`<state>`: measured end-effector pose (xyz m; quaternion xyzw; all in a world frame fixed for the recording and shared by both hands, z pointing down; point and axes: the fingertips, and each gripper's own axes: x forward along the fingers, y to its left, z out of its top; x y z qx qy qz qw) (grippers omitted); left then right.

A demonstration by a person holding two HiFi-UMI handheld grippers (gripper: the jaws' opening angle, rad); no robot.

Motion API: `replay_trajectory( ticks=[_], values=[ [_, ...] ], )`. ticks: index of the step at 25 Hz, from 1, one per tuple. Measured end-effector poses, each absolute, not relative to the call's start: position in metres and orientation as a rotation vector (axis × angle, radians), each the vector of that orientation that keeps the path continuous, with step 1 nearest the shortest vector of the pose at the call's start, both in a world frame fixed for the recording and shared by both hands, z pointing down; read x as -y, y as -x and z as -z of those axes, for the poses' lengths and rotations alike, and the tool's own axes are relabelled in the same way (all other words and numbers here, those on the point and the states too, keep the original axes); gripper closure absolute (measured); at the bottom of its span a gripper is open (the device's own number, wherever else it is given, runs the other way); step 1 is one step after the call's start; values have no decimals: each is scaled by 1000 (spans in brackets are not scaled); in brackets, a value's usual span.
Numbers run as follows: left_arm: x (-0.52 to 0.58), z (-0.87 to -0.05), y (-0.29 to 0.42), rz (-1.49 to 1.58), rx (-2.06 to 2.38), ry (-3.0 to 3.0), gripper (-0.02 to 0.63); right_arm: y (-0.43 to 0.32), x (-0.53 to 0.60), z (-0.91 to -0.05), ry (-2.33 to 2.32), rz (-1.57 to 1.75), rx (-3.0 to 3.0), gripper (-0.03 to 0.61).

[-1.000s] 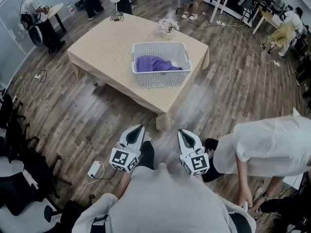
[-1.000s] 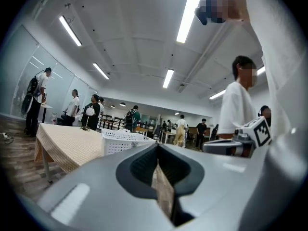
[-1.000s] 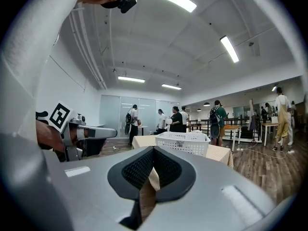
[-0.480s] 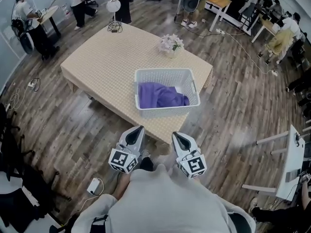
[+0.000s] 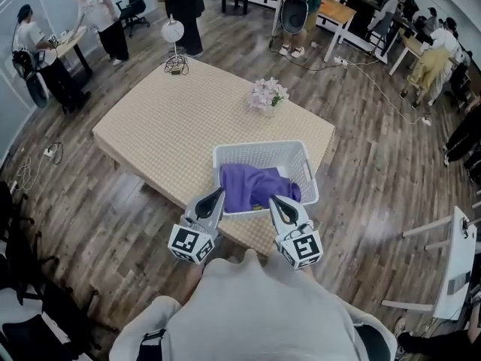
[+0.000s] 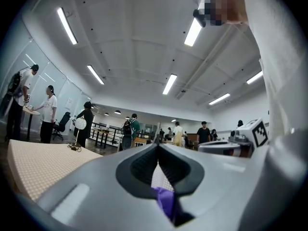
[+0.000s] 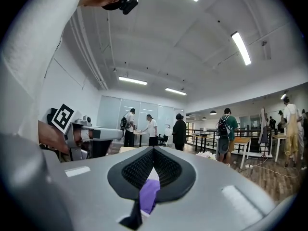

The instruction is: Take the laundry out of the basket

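So the person has both tools out level in front of their chest, side by side and a bit apart. The left gripper (image 5: 219, 192) has its jaws clenched, tips meeting with nothing pinched between them, and the right gripper (image 5: 273, 199) is the same: closed right up and empty. Just past both sets of jaw tips sits the white basket (image 5: 259, 146), on the near edge of a low table (image 5: 165, 119) with a beige checked cover. The laundry (image 5: 255, 185), a bunched purple cloth, is lying inside the basket, ahead of the jaws and between the two tips as seen from the head view; neither gripper touches it. In the left gripper view a purple strip of that cloth (image 6: 165, 199) shows through the narrow slot below where the tips meet, with a bit of the basket's white mesh above it, and the right gripper view has the same thing, purple (image 7: 149, 194) peeking through the slot under the shut tips. Farther beyond the jaws, on the far side of the basket, a small bunch of pale flowers (image 5: 267, 95) stands on the table. Other people are standing around desks well past the table.
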<state>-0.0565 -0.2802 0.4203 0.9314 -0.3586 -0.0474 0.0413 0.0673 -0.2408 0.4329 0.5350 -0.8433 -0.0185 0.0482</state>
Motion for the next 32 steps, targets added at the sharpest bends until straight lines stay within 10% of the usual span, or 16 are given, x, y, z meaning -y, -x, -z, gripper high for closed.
replay_trajectory(
  ticks=[32],
  values=[
    [323,-494,63,-88,1271,-2604,604,-111,300,-506,-1534,-297,2510,580]
  ],
)
